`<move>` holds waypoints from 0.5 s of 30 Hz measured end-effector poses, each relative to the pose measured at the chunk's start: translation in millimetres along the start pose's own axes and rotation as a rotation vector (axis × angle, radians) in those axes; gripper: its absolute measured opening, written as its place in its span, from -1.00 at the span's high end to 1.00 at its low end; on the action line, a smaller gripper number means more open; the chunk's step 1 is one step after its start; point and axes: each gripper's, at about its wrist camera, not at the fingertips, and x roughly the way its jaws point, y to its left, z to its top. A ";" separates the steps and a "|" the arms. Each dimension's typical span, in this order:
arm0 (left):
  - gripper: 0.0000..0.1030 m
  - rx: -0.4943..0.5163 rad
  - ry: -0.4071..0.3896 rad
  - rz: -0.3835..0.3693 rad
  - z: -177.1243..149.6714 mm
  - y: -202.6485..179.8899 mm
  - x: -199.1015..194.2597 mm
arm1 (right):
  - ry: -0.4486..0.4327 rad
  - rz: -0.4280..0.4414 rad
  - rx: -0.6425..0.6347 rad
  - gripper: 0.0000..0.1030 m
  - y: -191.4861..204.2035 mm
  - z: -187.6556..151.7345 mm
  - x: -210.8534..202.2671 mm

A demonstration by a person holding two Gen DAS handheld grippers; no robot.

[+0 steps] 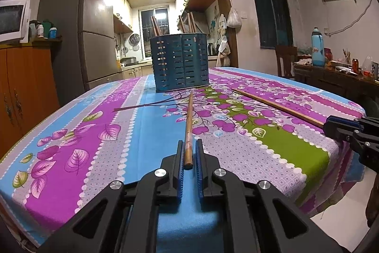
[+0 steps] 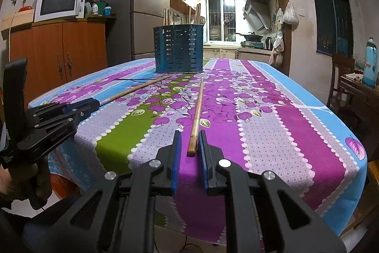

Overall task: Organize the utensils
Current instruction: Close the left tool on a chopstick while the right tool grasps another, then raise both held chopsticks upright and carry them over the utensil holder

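at the near edge of the counter (image 1: 71, 181), under a flowered cloth of purple, blue and green, the left tongs (image 1: 189, 151) sit low with their blue pads drawn close together, pinching the thick end of a wooden chopstick (image 1: 189, 120) that runs straight ahead along the cloth. in the right wrist view the same pair shows from the side at the left, a hand (image 2: 26, 179) wrapped round its handle, the stick (image 2: 139, 88) sticking out of its tip and slanting across the cloth.

the right tongs (image 2: 190, 141) are also nearly closed – a second chopstick (image 2: 197, 110) lies between the pads, its butt end tight against the right pad, with a sliver of gap on the left side. from the left wrist view these tongs come in at the right edge, gripping the end of that stick (image 1: 272, 103).

both sticks point toward a dark blue slotted holder (image 1: 181, 62) standing upright farther back on the counter, their thin tips stopping just short of its base. several more chopsticks (image 1: 156, 25) stand inside it, leaning in two groups – one at the left, one at the right.

beyond the counter a lit kitchen (image 2: 225, 23) opens through a doorway.
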 end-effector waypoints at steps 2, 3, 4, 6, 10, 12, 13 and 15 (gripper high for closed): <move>0.84 -0.003 -0.002 0.000 -0.7 0.8 -0.7 | -0.002 -0.003 0.003 0.75 -0.2 -0.2 0.1; 0.84 -0.004 -0.002 0.000 -0.7 0.6 -1.1 | -0.003 -0.003 0.005 0.75 0.6 -0.4 0.0; 0.84 -0.004 -0.001 0.000 -0.2 0.3 -1.7 | -0.004 -0.004 0.007 0.77 0.6 -0.3 -0.1; 0.85 -0.006 0.000 -0.005 -0.5 0.5 -2.8 | -0.003 -0.005 0.011 0.88 1.0 0.5 -0.2; 0.85 -0.001 -0.032 -0.015 7.9 0.4 -17.0 | -0.015 -0.009 0.017 0.88 0.1 7.1 -5.9; 0.85 -0.005 -0.059 -0.019 16.3 1.5 -27.6 | -0.038 -0.009 0.012 0.89 0.4 15.5 -14.3; 0.85 -0.008 -0.071 -0.021 20.7 2.2 -32.2 | -0.048 -0.009 0.009 0.89 0.7 19.6 -18.4; 0.85 -0.009 -0.111 -0.027 33.5 3.1 -45.5 | -0.073 -0.008 -0.002 0.89 2.1 30.7 -27.9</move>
